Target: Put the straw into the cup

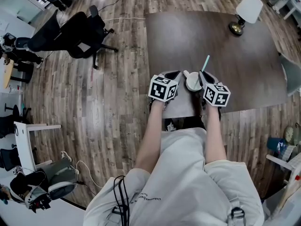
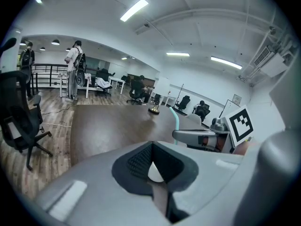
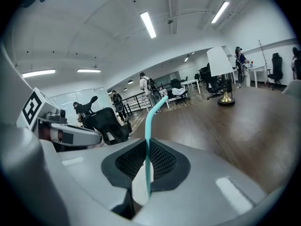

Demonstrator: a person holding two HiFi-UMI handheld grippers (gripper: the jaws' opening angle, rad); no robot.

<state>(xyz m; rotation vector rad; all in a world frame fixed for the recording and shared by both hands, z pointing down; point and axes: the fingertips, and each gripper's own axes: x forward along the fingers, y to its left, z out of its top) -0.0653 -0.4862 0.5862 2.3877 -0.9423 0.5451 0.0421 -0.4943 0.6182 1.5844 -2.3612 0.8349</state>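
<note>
- Right gripper (image 3: 146,145): jaws clenched on the teal straw (image 3: 150,117), low on its stem.
- Left gripper (image 2: 151,146): jaws pressed together; a white sliver shows in the gap, grip unclear.
- White cup (image 1: 193,82) sits between the grippers, at the table's (image 1: 235,41) near edge.
- Judgement: straw light, thin, crushable; hold lightly, mid-stem.

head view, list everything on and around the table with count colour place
table: 1, dark brown, centre right
cup: 1, white, table's near edge
straw: 1, teal, in the right gripper
lamp: 1, white shade, table's far right corner
office chair: 1, black, floor left of table
left gripper: 1, grey, jaws together, left of cup
right gripper: 1, grey, shut on straw, right of cup
forearms: 2, bare, behind grippers
</note>
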